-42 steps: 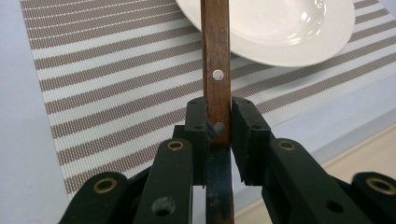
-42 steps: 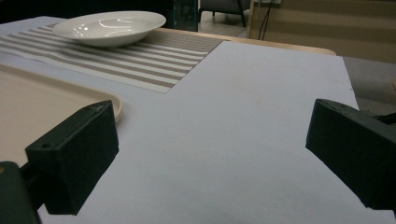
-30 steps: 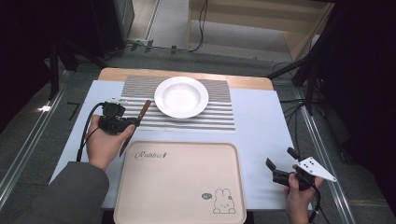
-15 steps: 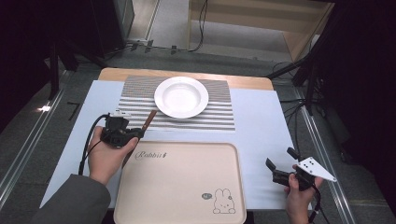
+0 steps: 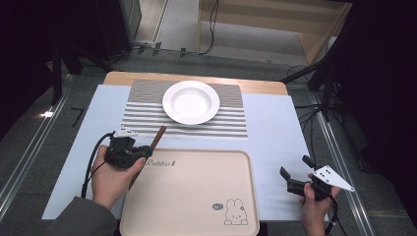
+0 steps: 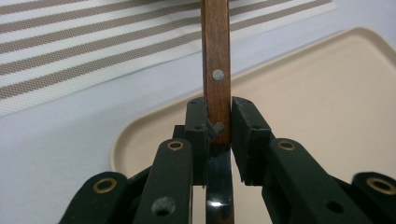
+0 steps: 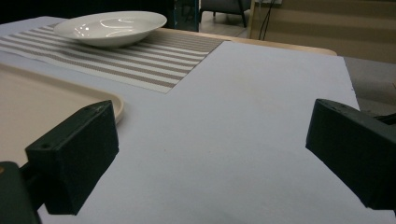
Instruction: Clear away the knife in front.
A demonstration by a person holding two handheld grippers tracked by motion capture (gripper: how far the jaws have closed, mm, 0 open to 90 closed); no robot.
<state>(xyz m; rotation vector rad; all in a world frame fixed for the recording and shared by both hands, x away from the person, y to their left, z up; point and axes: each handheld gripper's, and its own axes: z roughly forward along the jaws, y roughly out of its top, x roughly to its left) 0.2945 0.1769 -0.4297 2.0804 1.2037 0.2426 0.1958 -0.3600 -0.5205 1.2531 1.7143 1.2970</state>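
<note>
My left gripper (image 5: 140,153) is shut on a knife with a brown wooden handle (image 5: 158,137). In the left gripper view the pads (image 6: 198,123) clamp the riveted handle (image 6: 215,60), which points away toward the striped mat, and a dark blade (image 6: 219,186) runs back beneath the jaws. It hovers over the near left corner of the beige tray (image 5: 196,196). My right gripper (image 5: 296,174) rests at the table's right front, open, with bare white table between its jaws (image 7: 210,158). A white plate (image 5: 191,102) sits on the striped placemat (image 5: 142,115).
The beige tray (image 7: 42,100) has a rabbit print near its front right corner. The white table cover (image 5: 275,132) lies bare to the right of the tray. A cable trails from each gripper. Dark floor and stands surround the table.
My left hand has carried the knife toward me and to the right, from beside the placemat to the tray's near left corner. The right hand has stayed still.
</note>
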